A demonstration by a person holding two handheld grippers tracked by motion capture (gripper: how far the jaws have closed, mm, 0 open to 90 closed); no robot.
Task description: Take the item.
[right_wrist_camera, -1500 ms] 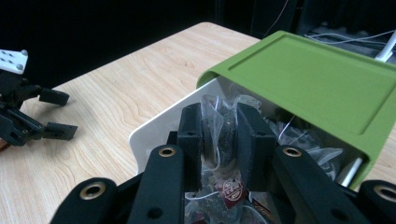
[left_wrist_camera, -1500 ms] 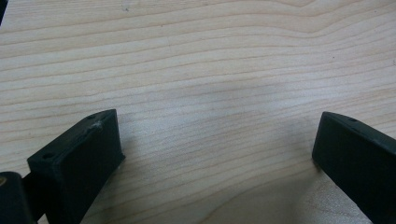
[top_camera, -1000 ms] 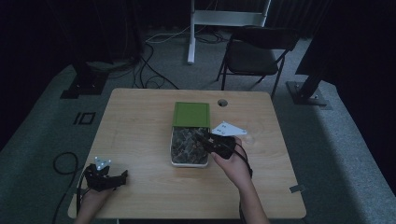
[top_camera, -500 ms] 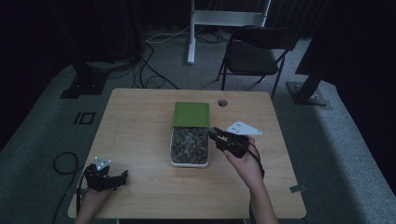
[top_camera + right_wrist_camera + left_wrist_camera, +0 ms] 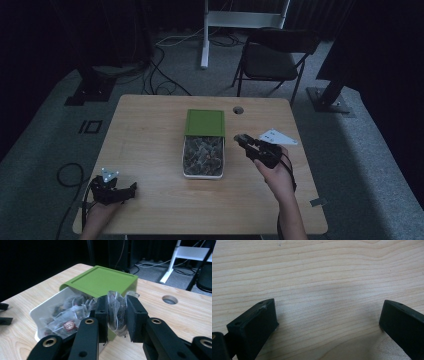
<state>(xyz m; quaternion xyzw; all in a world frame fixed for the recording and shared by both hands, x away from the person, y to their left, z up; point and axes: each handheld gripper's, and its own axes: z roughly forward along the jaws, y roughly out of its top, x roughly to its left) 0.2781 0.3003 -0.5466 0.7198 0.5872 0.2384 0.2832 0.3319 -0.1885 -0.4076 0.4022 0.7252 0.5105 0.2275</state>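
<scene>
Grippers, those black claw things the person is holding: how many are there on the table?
2. The left gripper rests open near the table's front left corner. The right gripper is beside the white box, clamped on a tea bag.

A black folding chair [image 5: 274,55] stands beyond the table [image 5: 150,130] (cables [image 5: 165,75] trail nearby).

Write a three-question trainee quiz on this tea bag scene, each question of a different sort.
1. True or false: the right tongs grip a tea bag.
2. The left tongs are: A) shut on a bag, B) open over bare table, C) inside the box.
3. What colour is the lid on the white box?

Key: 1 true; 2 B; 3 green.
</scene>
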